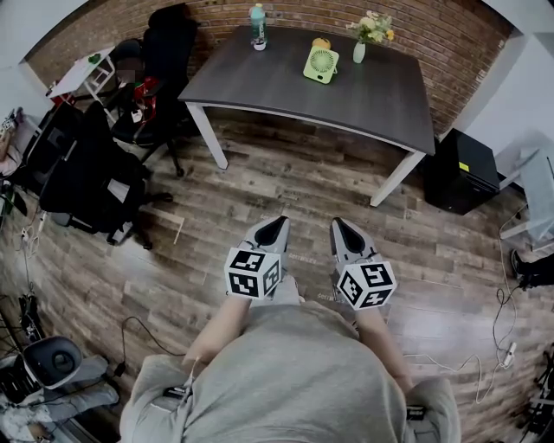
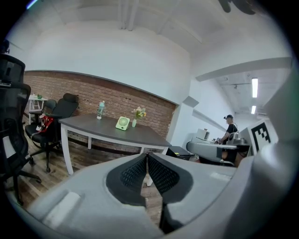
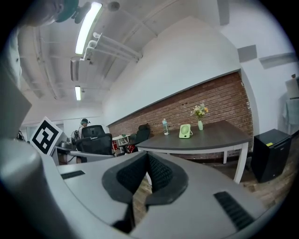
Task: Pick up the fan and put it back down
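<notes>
To the left of the left claw (image 1: 275,221) the room is crowded. Black office chairs (image 1: 164,52) and a dark heap (image 1: 86,177) that I cannot make out line that side, and a cable (image 1: 143,324) trails over the wooden floor (image 1: 286,182) nearer the person. Ahead of both claws the floor gives free room up to the near edge of the table (image 1: 260,95), which stands on white legs at its corners.

The left claw is pressed fully together, ribbed pads meeting at the tip with nothing between them. It is held just in front of the person's body, near the right claw (image 1: 339,223), which is likewise closed tight and empty.

The fan (image 1: 321,65), small and light green, stands upright on the far half of the table. It is well ahead of both claws, between their two lines and a little toward the right one. A bottle (image 1: 258,26) stands left of the fan by the far edge, and a vase of flowers (image 1: 360,50) stands just right of it.

To the right of the right claw a black cabinet (image 1: 463,169) sits on the floor by the table's right end, narrowing that side.

The person's torso hides both hands, something yellow behind the fan is mostly covered by it, and each claw's body blocks the near floor in its own view
</notes>
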